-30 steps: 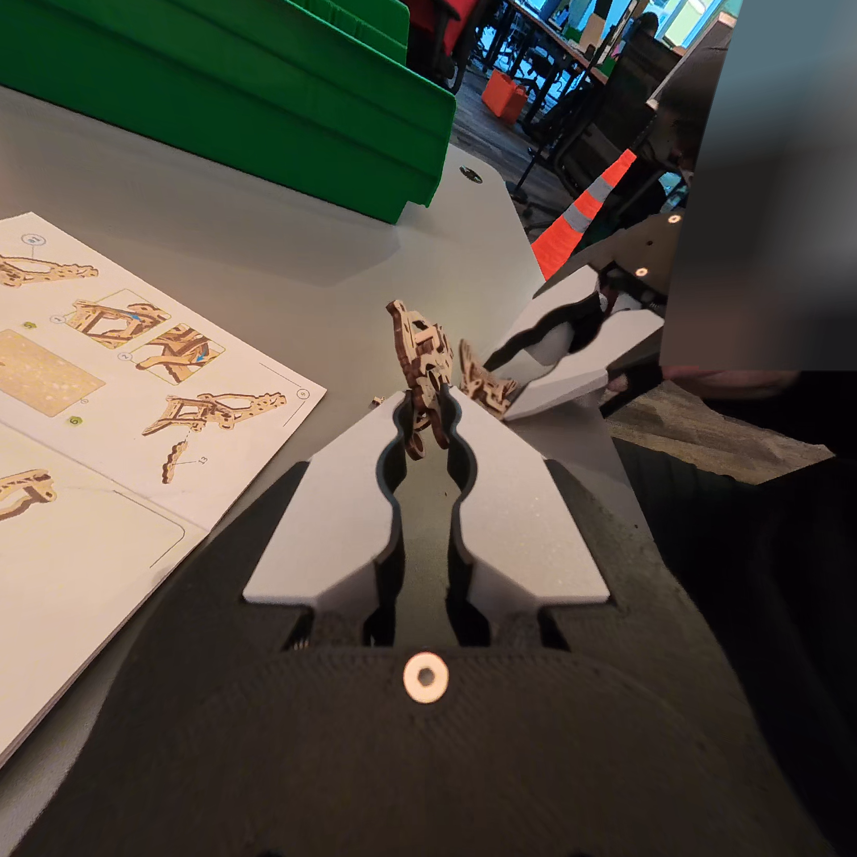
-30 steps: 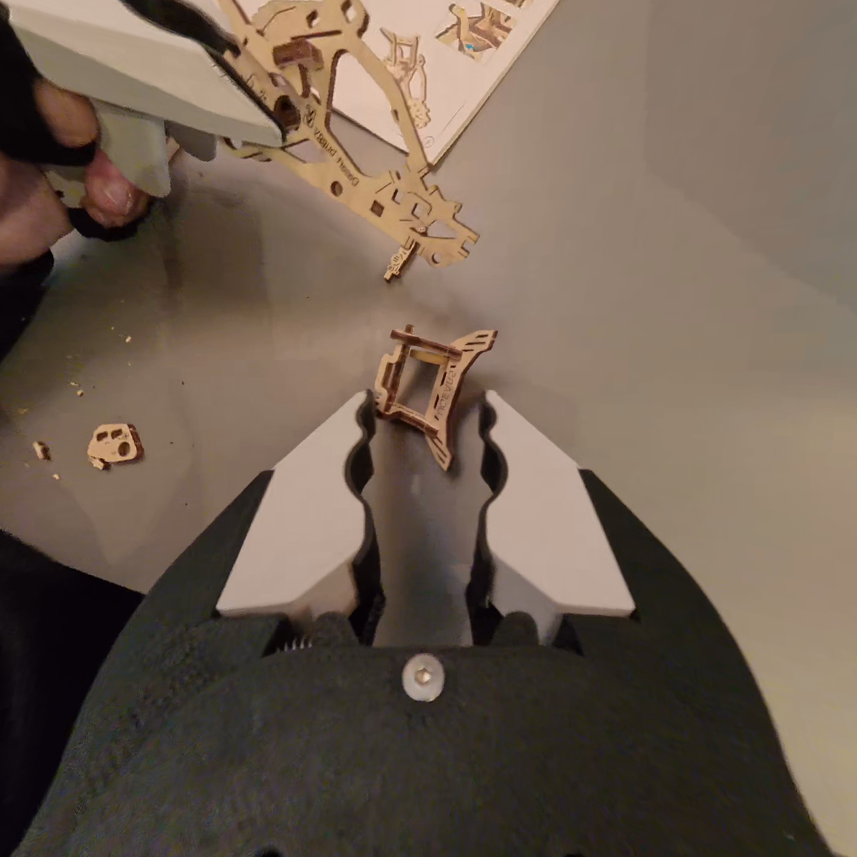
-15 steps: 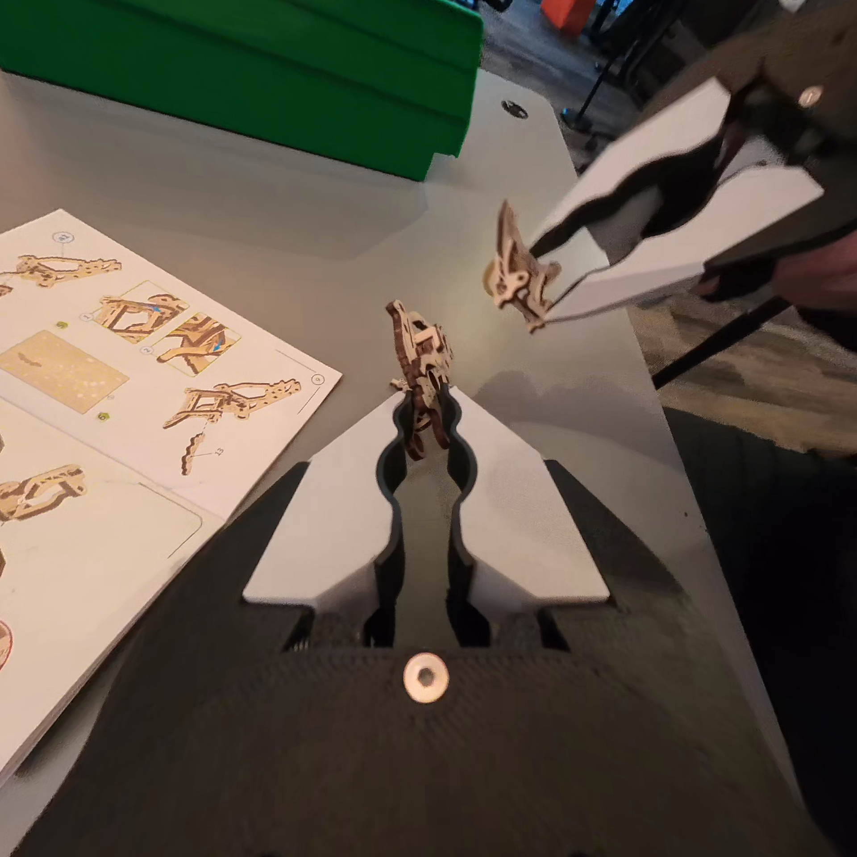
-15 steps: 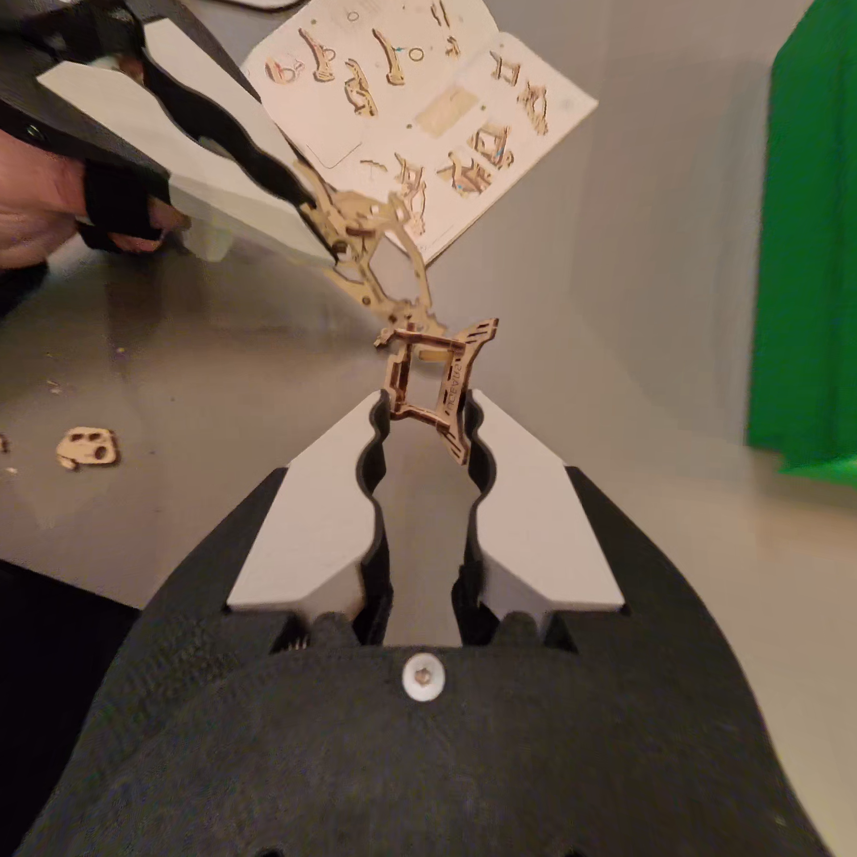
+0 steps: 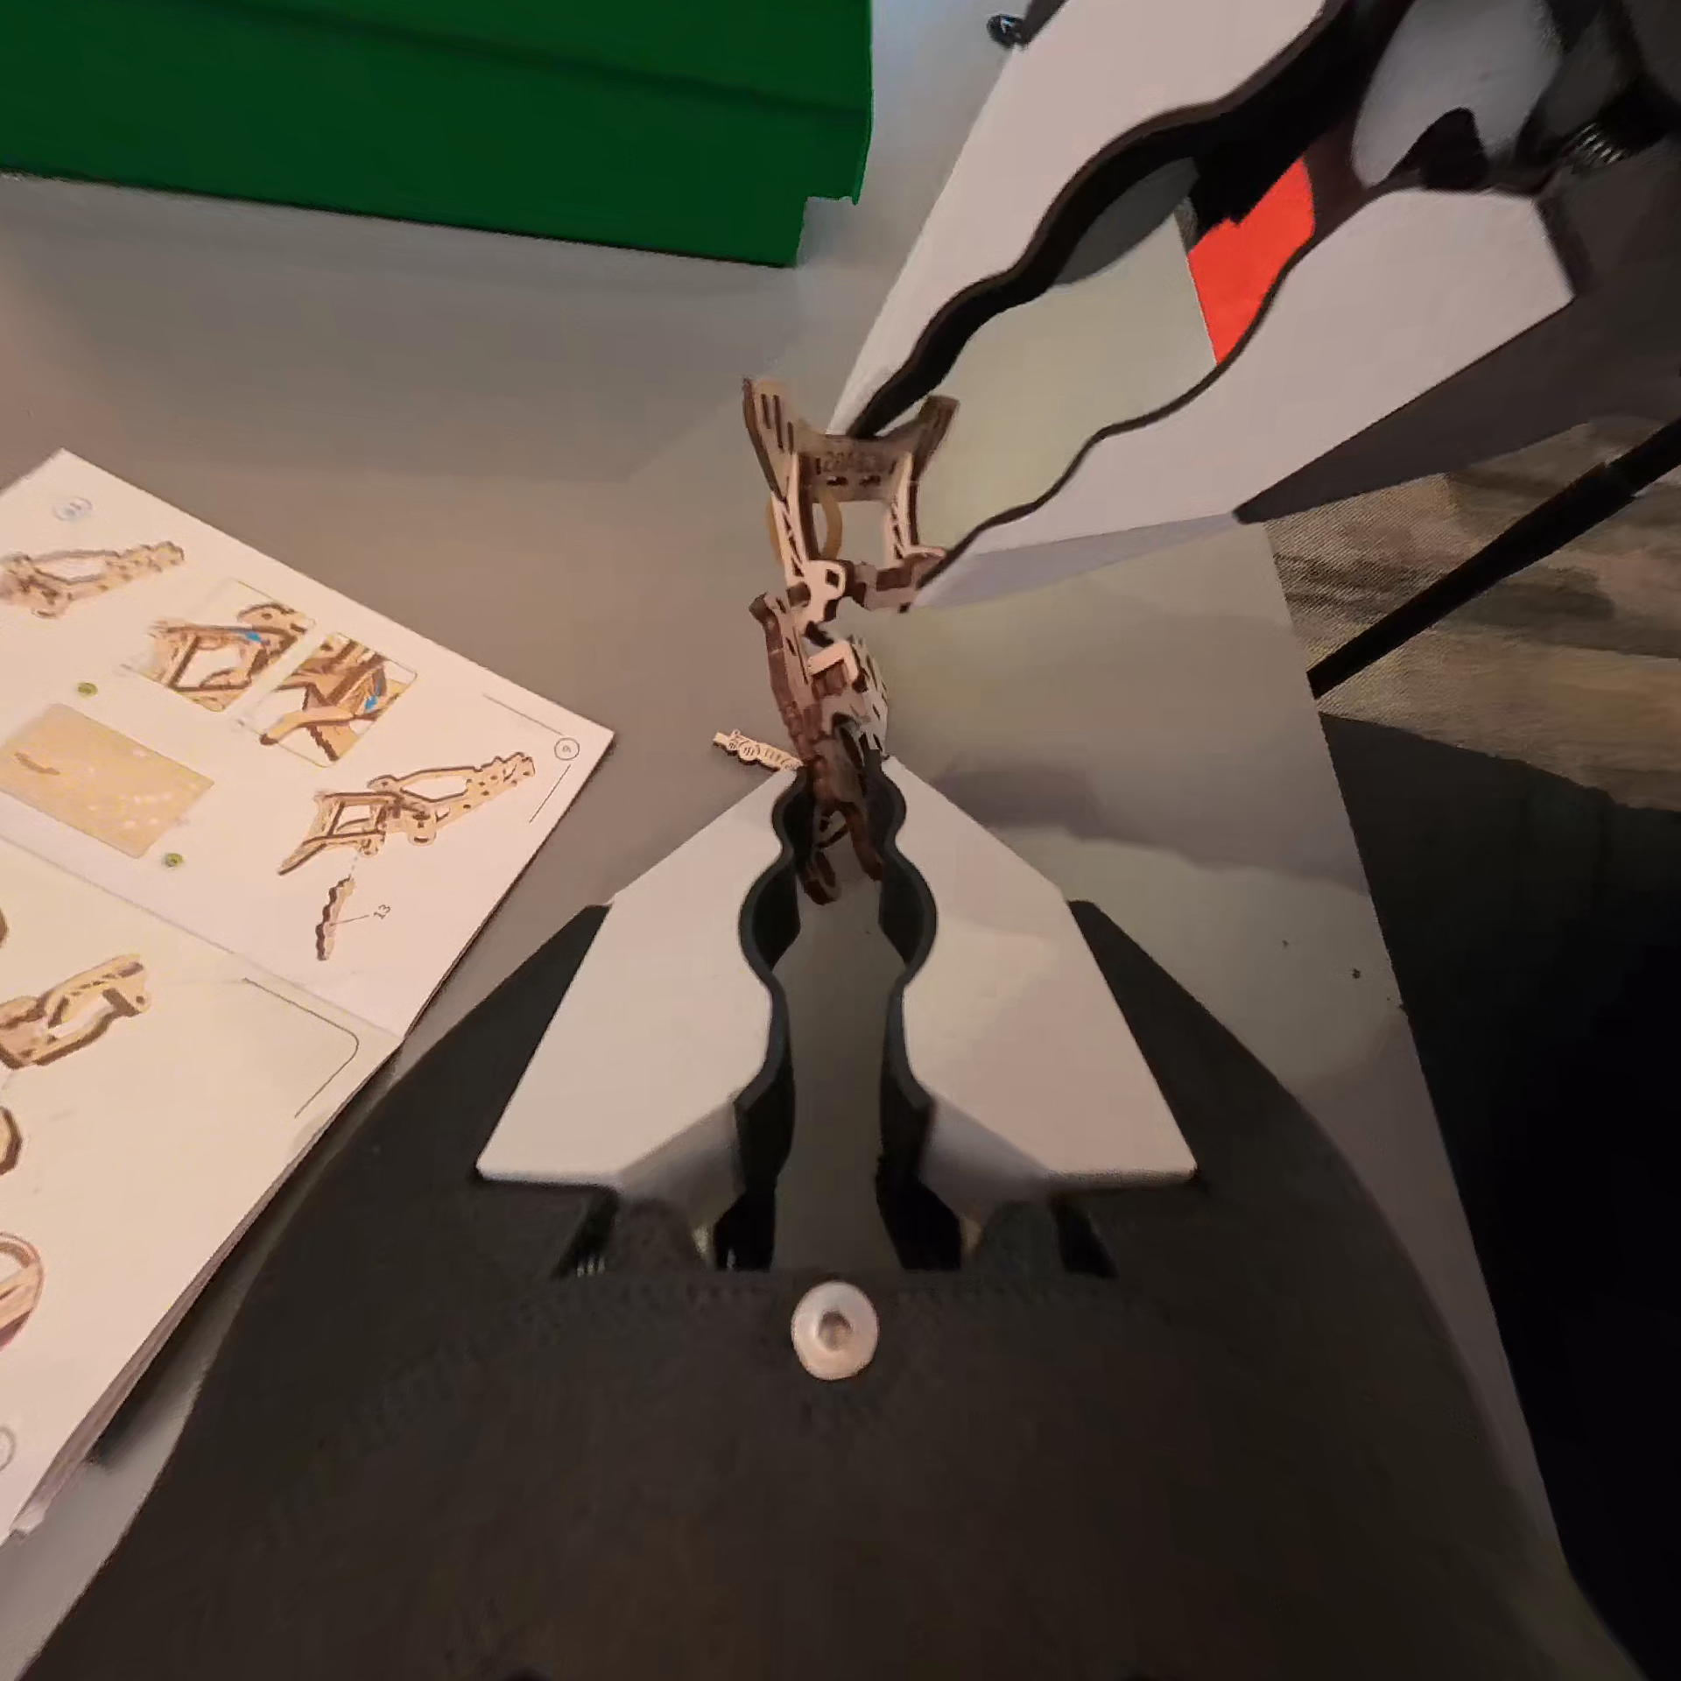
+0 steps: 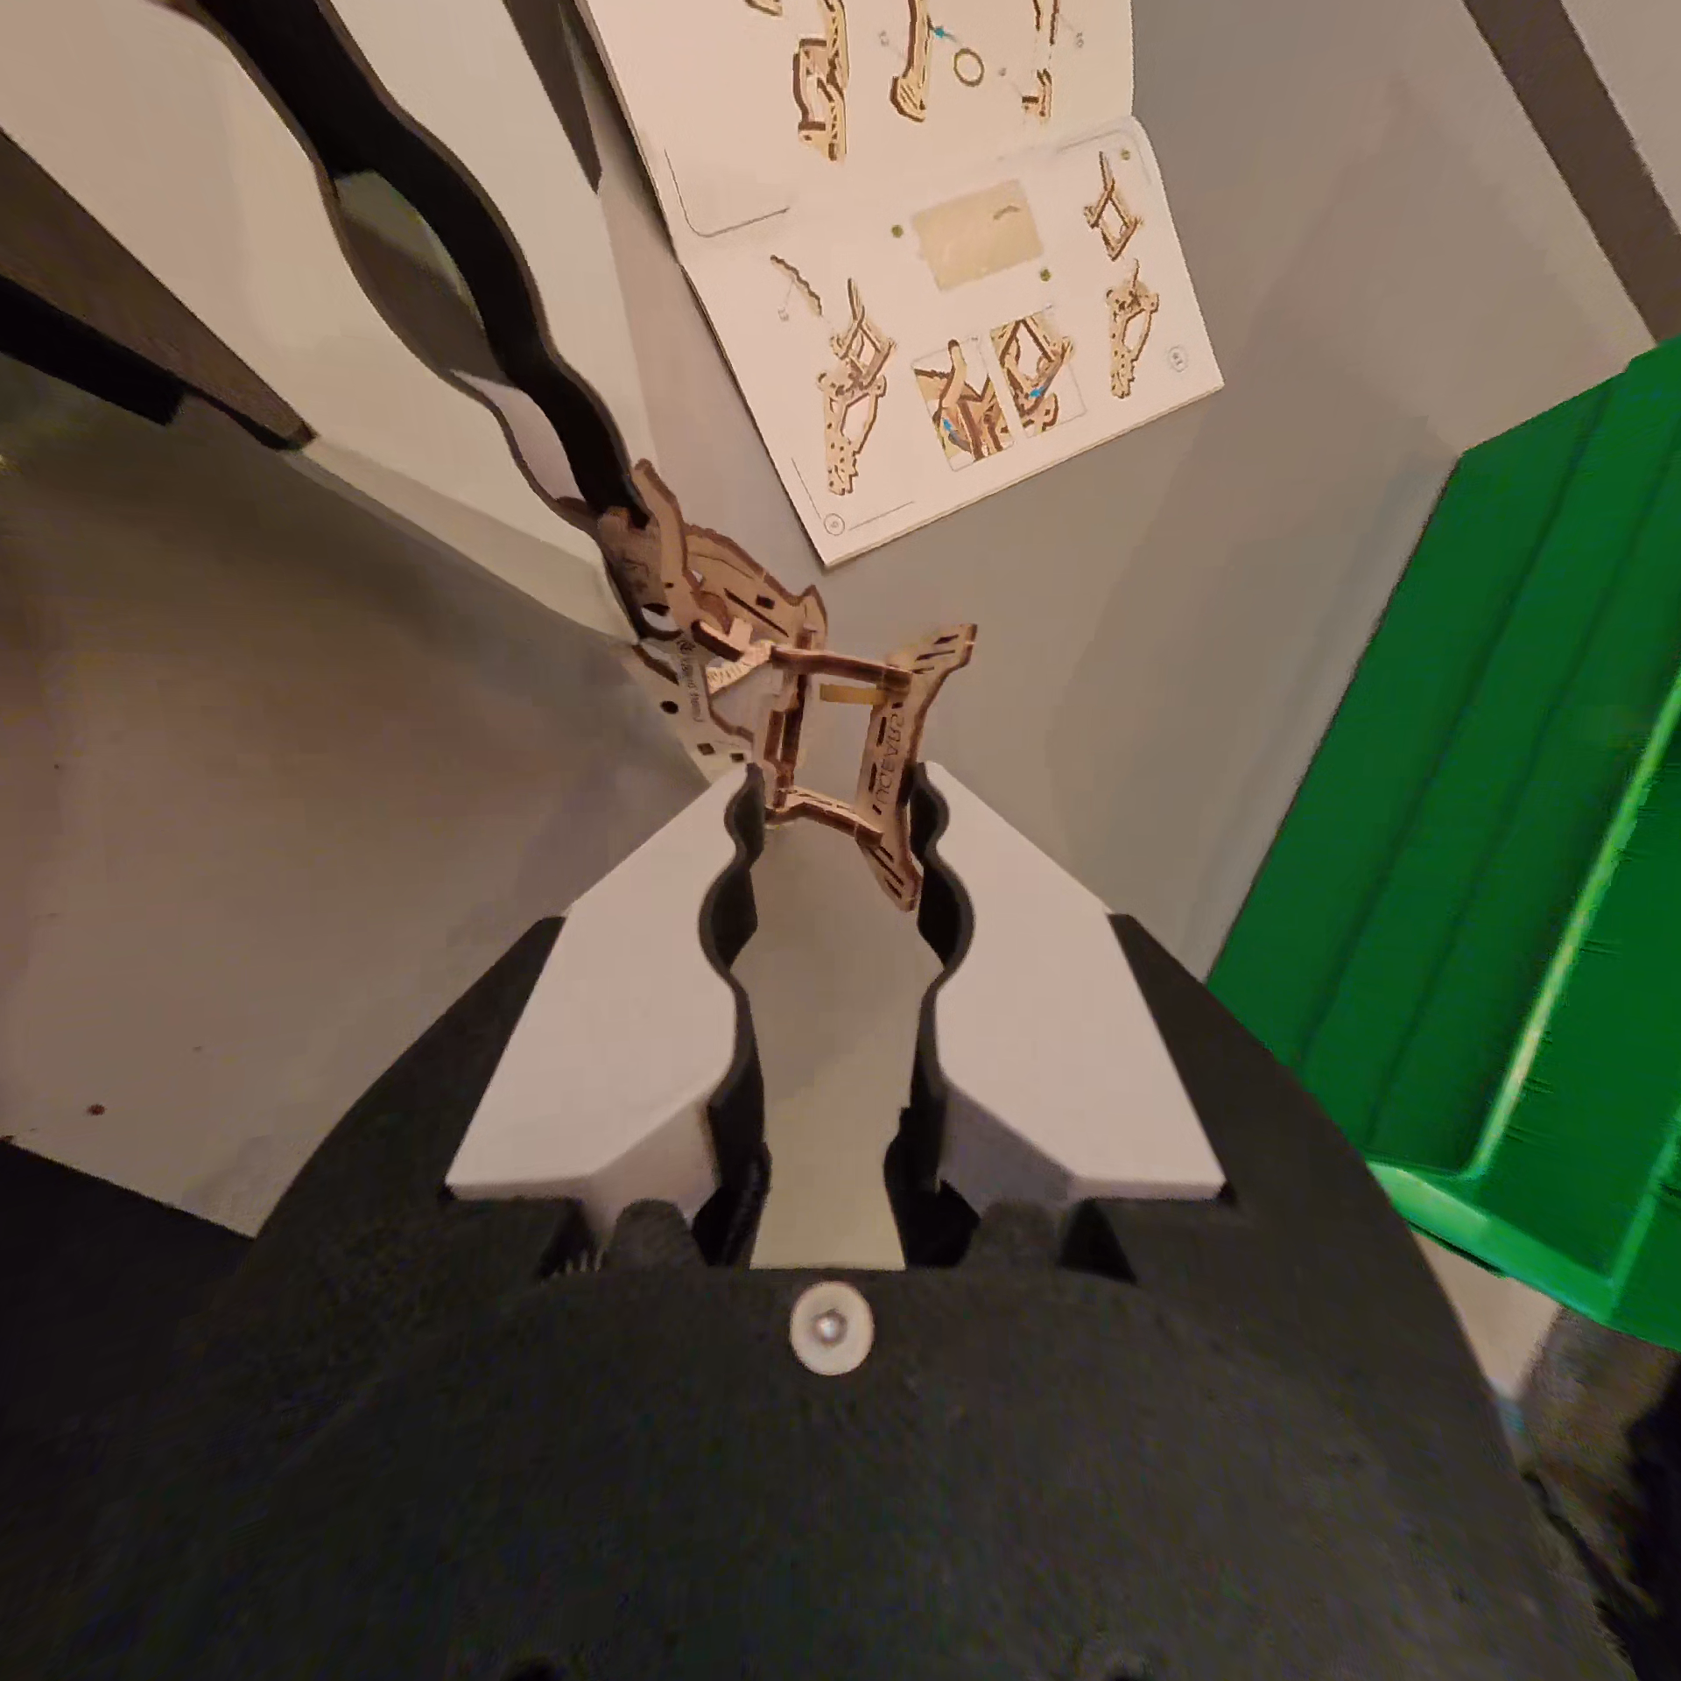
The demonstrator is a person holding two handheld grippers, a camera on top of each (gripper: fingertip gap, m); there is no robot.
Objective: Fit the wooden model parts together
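My left gripper is shut on a flat, long wooden model part and holds it edge-on above the grey table. My right gripper is shut on a small square wooden frame part. In the left wrist view the right gripper comes in from the upper right and its frame part meets the top end of the long part. In the right wrist view the left gripper comes in from the upper left with the long part touching the frame's left side.
An open instruction booklet lies on the grey table to the left; it also shows in the right wrist view. A green bin stands at the back. A tiny wooden piece lies on the table. The table edge runs at right. About 5 cm separates my left fingertips from my right.
The two grippers have come together. The right gripper lifted the frame part off the table and carried it to the long part's end, where the two parts now touch.
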